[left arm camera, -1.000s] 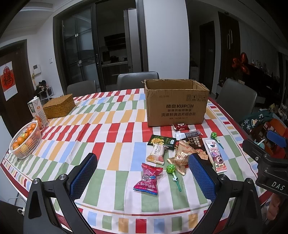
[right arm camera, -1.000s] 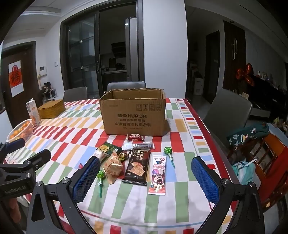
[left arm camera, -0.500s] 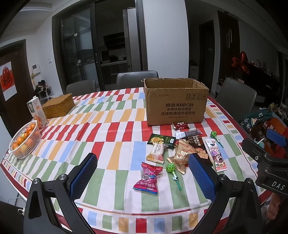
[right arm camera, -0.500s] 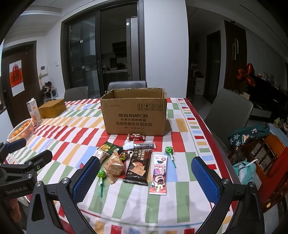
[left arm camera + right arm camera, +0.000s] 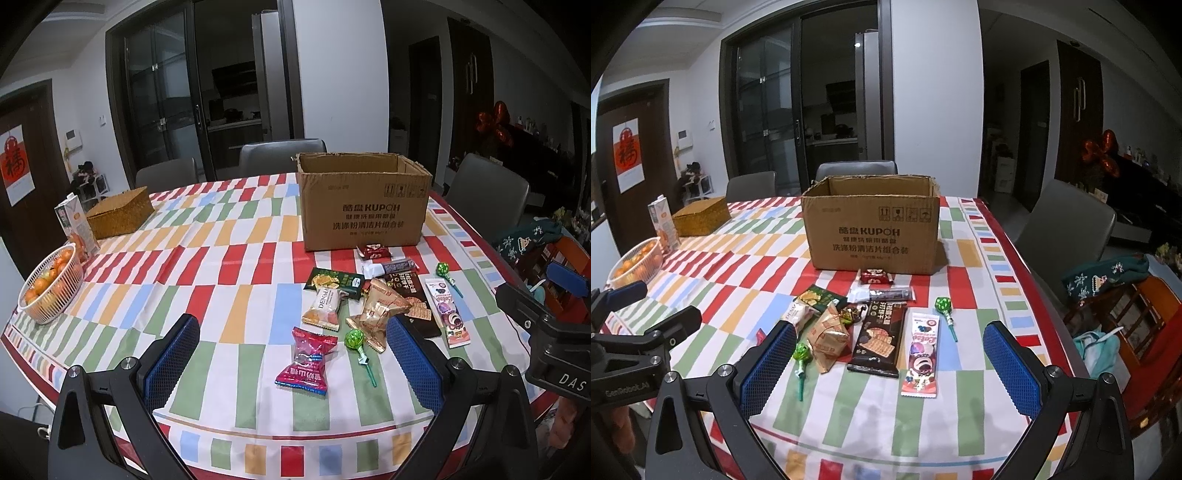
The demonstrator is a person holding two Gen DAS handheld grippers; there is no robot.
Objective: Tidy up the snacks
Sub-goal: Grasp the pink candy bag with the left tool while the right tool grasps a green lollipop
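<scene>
An open cardboard box [image 5: 364,206] [image 5: 873,232] stands on the striped table. Several snacks lie in front of it: a red candy pack [image 5: 307,360], a green lollipop [image 5: 356,341] [image 5: 801,356], a tan wrapped cake [image 5: 380,312] [image 5: 829,338], a dark biscuit pack [image 5: 881,338], a pink bar [image 5: 922,354] and a second green lollipop [image 5: 943,308]. My left gripper [image 5: 293,365] is open and empty, held above the red candy pack. My right gripper [image 5: 890,367] is open and empty, held above the biscuit pack and pink bar.
A white basket of oranges [image 5: 50,288], a juice carton [image 5: 72,227] and a wicker box [image 5: 120,216] sit at the table's left. Grey chairs [image 5: 282,157] [image 5: 1067,229] stand around it. A wooden chair with clothes [image 5: 1123,306] is at the right.
Both grippers have drifted slightly forward toward the snacks; the box and packs look a little nearer. Both stay open and nothing on the table has moved.
</scene>
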